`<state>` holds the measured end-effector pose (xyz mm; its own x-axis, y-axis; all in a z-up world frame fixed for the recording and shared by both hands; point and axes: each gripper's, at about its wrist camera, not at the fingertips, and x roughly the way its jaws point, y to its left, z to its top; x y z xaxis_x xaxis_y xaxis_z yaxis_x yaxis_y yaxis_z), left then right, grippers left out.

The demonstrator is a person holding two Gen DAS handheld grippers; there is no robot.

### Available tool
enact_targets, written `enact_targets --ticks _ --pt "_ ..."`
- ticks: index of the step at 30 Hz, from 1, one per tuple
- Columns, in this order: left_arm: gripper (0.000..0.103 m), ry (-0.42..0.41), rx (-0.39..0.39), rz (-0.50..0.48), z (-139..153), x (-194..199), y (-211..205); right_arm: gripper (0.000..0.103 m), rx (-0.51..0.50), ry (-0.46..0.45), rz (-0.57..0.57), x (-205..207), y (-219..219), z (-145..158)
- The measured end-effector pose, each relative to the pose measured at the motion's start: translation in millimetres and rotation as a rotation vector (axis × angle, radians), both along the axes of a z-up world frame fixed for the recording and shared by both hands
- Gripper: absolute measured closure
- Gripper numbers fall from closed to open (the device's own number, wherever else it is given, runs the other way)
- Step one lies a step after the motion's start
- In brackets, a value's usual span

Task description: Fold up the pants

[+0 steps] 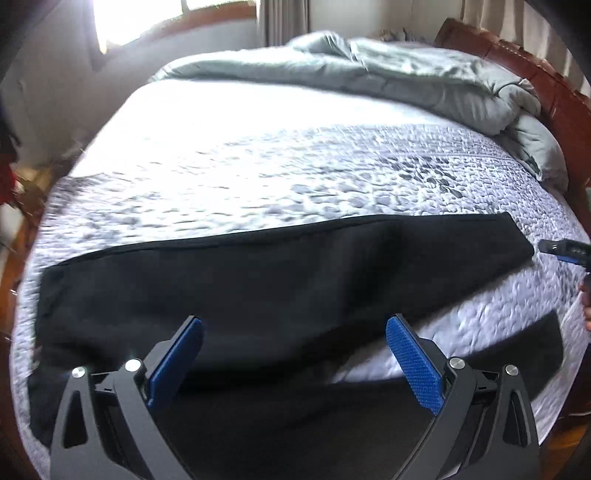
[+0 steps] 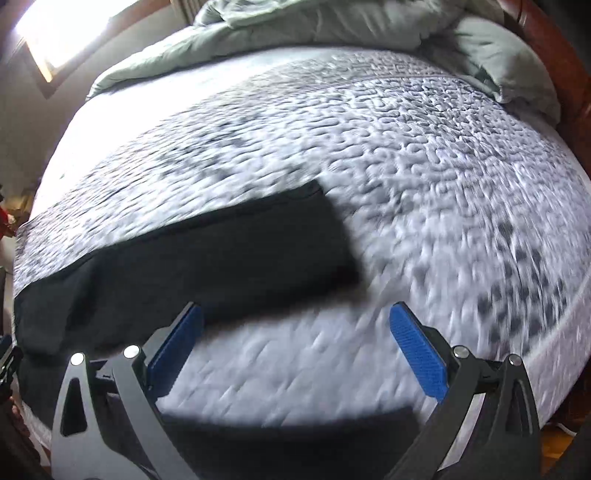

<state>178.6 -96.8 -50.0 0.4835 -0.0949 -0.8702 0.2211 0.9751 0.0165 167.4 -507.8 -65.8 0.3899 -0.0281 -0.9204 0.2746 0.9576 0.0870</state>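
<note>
- Black cloth fills the space right under my left gripper (image 1: 293,326): these are the pants (image 1: 258,273), lying flat on the bed's quilted cover (image 1: 258,177).
- Both blue pads (image 1: 413,363) of that left claw stand spread wide with nothing between them; it hangs released above the cloth, and I cannot tell whether the fingertips touch it.
- From the left wrist view, the pants stretch across the near part of the bed. The waist end sits at the left, one leg runs out to the right, and the other leg lies closer to me along the bed's near edge, with a strip of bare quilt between the two.
- At the far right of that view, my right gripper (image 1: 565,253) shows just beside the cuff of the farther leg, though only a small part of it is visible there.
- In the right wrist view, my right gripper (image 2: 295,321) is likewise released, pads apart and holding nothing.
- Below it lies mostly bare quilt; the cuff end of the pants (image 2: 221,258) reaches in from the left, near the left pad, and a dark strip crosses the bottom edge.
- Motion blur smears the quilt pattern in this view.
- A grey comforter (image 1: 406,74) is bunched along the far side of the bed, against a brown headboard (image 1: 535,74) at the right.
- A bright window (image 1: 147,18) glares at the upper left.
</note>
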Motion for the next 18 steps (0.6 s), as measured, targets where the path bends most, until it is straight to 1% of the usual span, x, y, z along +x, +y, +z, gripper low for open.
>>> enact_targets --ticks 1,3,4,6,7,9,10,12,13,14,15,16,17,18 --pt "0.004 0.03 -0.061 -0.002 -6 16 -7 0.003 0.002 0.01 0.007 10 -7 -6" --pt "0.004 0.068 -0.133 0.013 -13 33 -17 0.003 0.019 0.033 0.024 33 -20 -22" --pt "0.004 0.085 -0.152 0.014 -18 44 -23 0.003 0.036 0.039 0.031 45 -25 -30" --pt "0.004 0.101 -0.169 -0.005 -21 56 -33 0.003 0.05 0.049 0.045 62 -31 -40" --pt "0.004 0.102 -0.158 -0.023 -23 65 -39 0.003 0.057 0.058 0.05 67 -33 -44" --pt "0.004 0.112 -0.143 -0.071 -27 79 -49 0.003 0.1 0.109 0.062 82 -38 -59" --pt "0.004 0.102 -0.128 -0.089 -27 83 -53 0.002 0.116 0.116 0.064 87 -40 -64" --pt "0.004 0.099 -0.124 -0.15 -27 91 -60 0.003 0.098 0.122 0.117 93 -35 -68" --pt "0.004 0.098 -0.108 -0.172 -30 97 -64 0.009 0.093 0.119 0.143 94 -32 -68" --pt "0.004 0.106 -0.103 -0.198 -32 102 -67 0.036 0.097 0.107 0.185 93 -27 -66" --pt "0.004 0.114 -0.101 -0.218 -34 107 -71 0.048 0.096 0.1 0.209 92 -25 -63" --pt "0.004 0.127 -0.099 -0.246 -37 113 -76 0.067 0.09 0.091 0.223 90 -23 -60" --pt "0.004 0.139 -0.1 -0.267 -40 119 -80 0.091 0.085 0.078 0.232 87 -25 -56" --pt "0.004 0.147 -0.098 -0.278 -43 123 -83 0.092 0.107 0.066 0.237 84 -27 -53"
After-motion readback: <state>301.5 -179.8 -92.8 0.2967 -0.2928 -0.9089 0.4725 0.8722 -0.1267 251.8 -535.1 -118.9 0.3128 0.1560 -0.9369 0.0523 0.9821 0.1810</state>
